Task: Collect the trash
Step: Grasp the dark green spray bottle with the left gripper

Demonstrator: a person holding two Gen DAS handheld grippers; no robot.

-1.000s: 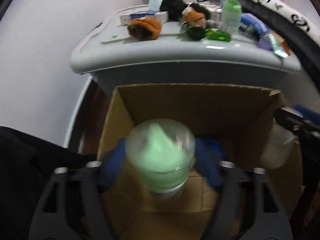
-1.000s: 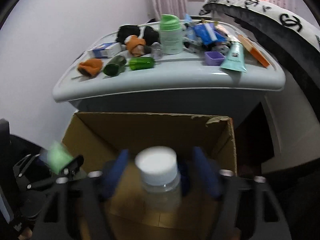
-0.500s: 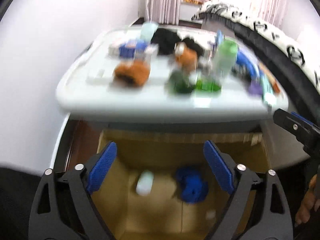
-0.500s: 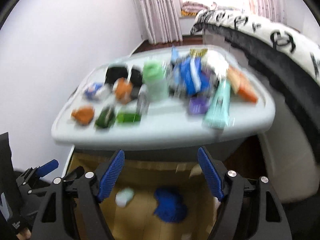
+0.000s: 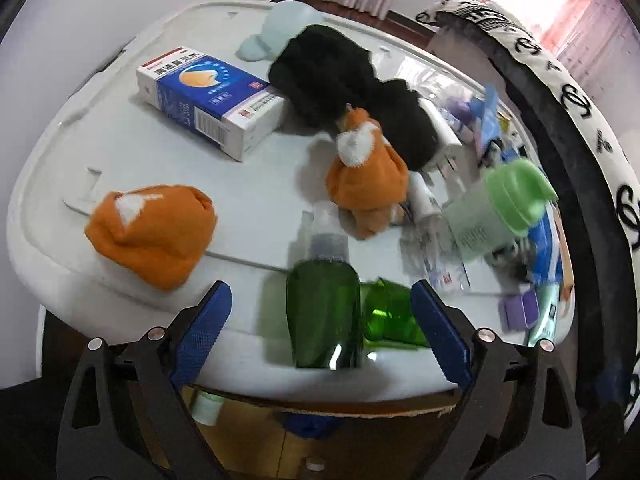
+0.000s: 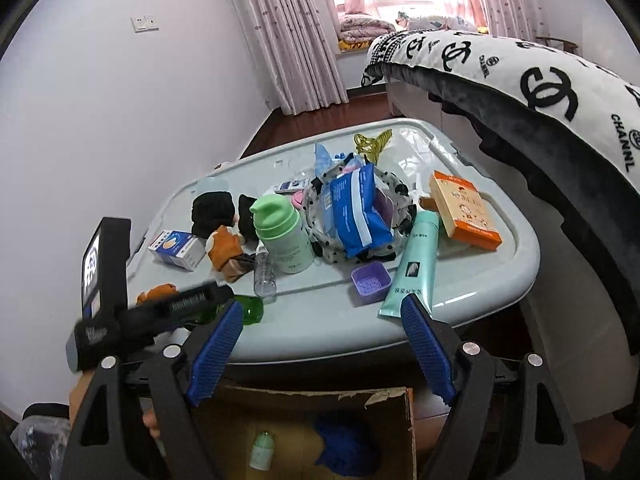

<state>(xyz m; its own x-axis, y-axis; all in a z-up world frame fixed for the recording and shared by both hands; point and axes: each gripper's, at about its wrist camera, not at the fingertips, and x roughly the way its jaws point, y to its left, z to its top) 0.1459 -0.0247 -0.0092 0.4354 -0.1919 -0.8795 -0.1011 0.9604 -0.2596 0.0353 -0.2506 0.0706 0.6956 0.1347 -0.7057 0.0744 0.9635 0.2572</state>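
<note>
L gripper (image 5: 320, 332) jaws wide, maybe touching dark green bottle (image 5: 324, 312); R gripper (image 6: 322, 348) wide, empty.

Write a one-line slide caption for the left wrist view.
Open left gripper poised at the dark green plastic bottle lying on the cluttered grey plastic lid, above the brown cardboard box.

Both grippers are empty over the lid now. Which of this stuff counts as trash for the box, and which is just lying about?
Likely for the job:
cardboard box
dark green bottle
small clear bottle
teal tube
left gripper and right gripper, both open

Probably just lying about:
orange socks
black socks
patterned blanket
curtains
</note>
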